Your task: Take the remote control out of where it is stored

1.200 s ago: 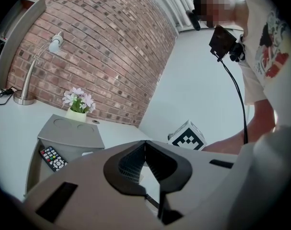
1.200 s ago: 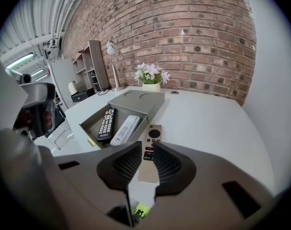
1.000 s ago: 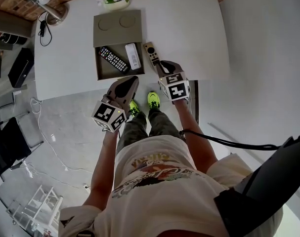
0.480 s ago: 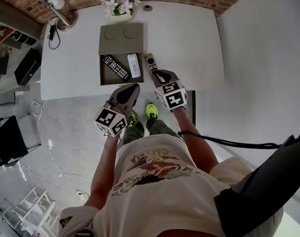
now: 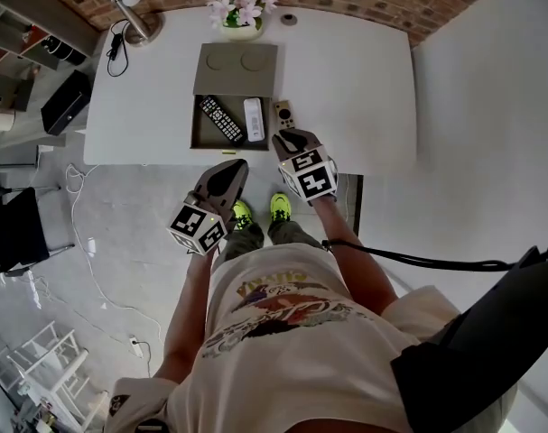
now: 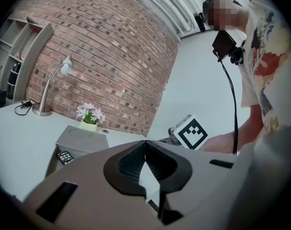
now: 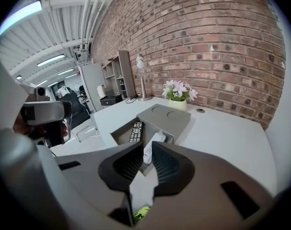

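We hold the right gripper [image 5: 286, 137] just before the box [image 5: 236, 69], jaws slightly apart, empty. The left gripper [image 5: 238, 164] is closed. A black remote [image 5: 223, 120] and a white remote [image 5: 254, 120] lie inside the box, a third remote [image 5: 283, 115] just right of it.

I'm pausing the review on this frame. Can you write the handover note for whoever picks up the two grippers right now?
Left gripper: jaws together, empty, near the table's front edge.
Right gripper: jaws slightly apart, nothing between them, just in front of the tan remote.
Things: the grey box sits open on the white table. The black remote and white remote lie inside. The tan remote lies on the table right of the box.
Done: one remote is out.
Left: probably the two in the box, if wanted.
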